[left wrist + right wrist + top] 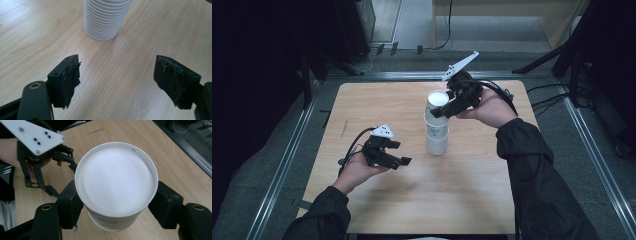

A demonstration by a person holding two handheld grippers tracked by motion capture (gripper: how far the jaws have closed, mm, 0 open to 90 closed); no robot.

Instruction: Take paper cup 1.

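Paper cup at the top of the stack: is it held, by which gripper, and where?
The right gripper clamps the top paper cup by its side walls, just below the rim.

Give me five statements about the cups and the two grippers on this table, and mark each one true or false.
1. The right gripper has its jaws closed on the top cup. True.
2. The left gripper grips the cup stack. False: its jaws stand open with nothing between them.
3. The top cup is full of dark liquid. False: its inside shows white.
4. The cups stand on a wooden table. True.
5. The cup stack lies on its side. False: it stands upright.
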